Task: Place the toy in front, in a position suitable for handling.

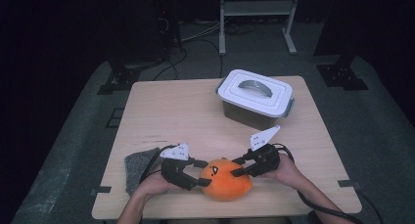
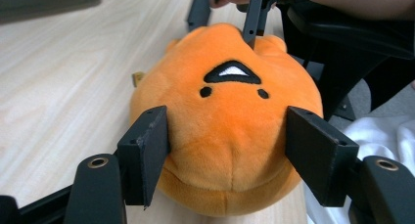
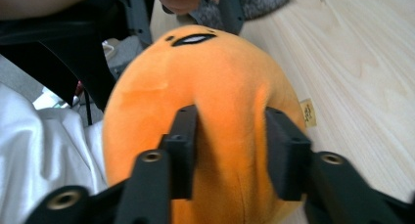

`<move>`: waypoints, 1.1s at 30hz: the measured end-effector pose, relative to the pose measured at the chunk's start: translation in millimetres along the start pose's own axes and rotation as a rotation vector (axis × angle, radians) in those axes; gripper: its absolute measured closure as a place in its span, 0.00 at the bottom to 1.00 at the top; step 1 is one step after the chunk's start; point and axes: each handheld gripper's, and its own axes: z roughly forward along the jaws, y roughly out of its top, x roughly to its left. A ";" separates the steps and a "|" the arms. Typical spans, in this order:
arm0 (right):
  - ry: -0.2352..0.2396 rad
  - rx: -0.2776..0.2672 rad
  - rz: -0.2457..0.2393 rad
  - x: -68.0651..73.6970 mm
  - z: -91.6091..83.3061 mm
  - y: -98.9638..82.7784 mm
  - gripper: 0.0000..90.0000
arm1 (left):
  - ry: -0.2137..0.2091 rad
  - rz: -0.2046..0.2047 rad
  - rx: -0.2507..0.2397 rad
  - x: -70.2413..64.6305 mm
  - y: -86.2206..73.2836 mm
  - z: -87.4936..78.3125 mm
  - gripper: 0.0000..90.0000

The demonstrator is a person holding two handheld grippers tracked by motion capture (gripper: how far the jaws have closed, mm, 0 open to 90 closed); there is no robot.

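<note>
Squishing is the worry: the orange plush [image 1: 226, 179] sits at the bench's [image 1: 161, 111] near edge, and it's soft, round and fuzzy. The right tool [image 3: 230, 150] pinches a fold of it; the left tool [image 2: 227, 155] hugs its sides. Pull unevenly and it'll slip out or roll off. Farther back there's a grey cloth [image 1: 139, 163], then a lidded plastic box [image 1: 255, 99].

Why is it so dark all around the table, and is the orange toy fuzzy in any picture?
In the high view, light falls on the table while the room behind stays nearly black. In the left gripper view the orange plush toy looks sharp, stitches and all. In the right gripper view the toy is soft and blurry up close, with the wood grain clearer.
</note>
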 end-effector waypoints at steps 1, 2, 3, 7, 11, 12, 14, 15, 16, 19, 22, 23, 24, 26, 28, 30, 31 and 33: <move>-0.005 -0.012 -0.004 0.9 -1.6 -0.2 0.72 | 0.008 0.001 -0.002 0.5 1.5 -0.2 0.37; -0.010 -0.018 -0.006 1.7 -3.2 0.1 0.73 | 0.014 0.006 -0.002 1.4 2.8 -0.4 0.37; -0.018 -0.022 -0.010 2.3 -4.8 0.5 0.75 | 0.021 0.002 -0.007 2.3 5.0 0.5 0.37; -0.067 -0.047 -0.034 5.0 -16.5 5.3 0.77 | 0.048 0.010 -0.011 7.6 12.7 6.7 0.37; -0.129 -0.045 -0.056 7.2 -25.6 6.1 0.78 | 0.061 0.003 -0.032 12.9 20.1 13.9 0.37; -0.142 -0.038 -0.058 8.2 -26.8 4.4 0.78 | 0.061 0.004 -0.030 12.9 21.1 15.9 0.36; -0.152 -0.037 -0.055 10.0 -30.5 -1.4 0.78 | 0.053 0.006 -0.028 10.9 21.8 18.8 0.34; -0.155 -0.041 -0.053 10.6 -31.5 -3.9 0.78 | 0.054 0.007 -0.020 9.1 21.6 20.6 0.34; -0.160 -0.042 -0.048 11.3 -32.8 -8.2 0.77 | 0.056 0.010 -0.009 7.8 21.4 21.6 0.32; -0.143 -0.049 -0.012 11.5 -35.1 -16.7 0.72 | 0.056 0.013 -0.011 3.6 20.2 24.0 0.31; -0.127 -0.056 0.020 10.5 -37.8 -20.7 0.65 | 0.056 0.019 -0.016 0.7 19.9 25.1 0.30; -0.119 -0.059 0.026 10.3 -38.3 -21.6 0.62 | 0.058 0.018 -0.016 -0.6 19.7 26.0 0.30; -0.106 -0.062 0.033 10.1 -39.1 -22.7 0.59 | 0.056 0.018 -0.014 -1.6 19.6 26.7 0.30; -0.108 -0.074 0.046 9.5 -40.5 -23.5 0.54 | 0.055 0.029 -0.010 -3.8 19.7 28.4 0.29; -0.102 -0.087 0.053 7.7 -42.5 -23.5 0.51 | 0.054 0.035 -0.008 -4.7 20.3 28.4 0.29; -0.099 -0.093 0.062 6.6 -44.3 -22.7 0.46 | 0.051 0.035 -0.016 -5.2 20.8 27.8 0.28; -0.102 -0.098 0.061 6.2 -44.6 -22.3 0.44 | 0.053 0.036 -0.016 -5.3 21.0 27.3 0.28; -0.116 -0.104 0.062 5.5 -45.9 -20.8 0.37 | 0.057 0.035 -0.020 -5.4 20.7 25.8 0.27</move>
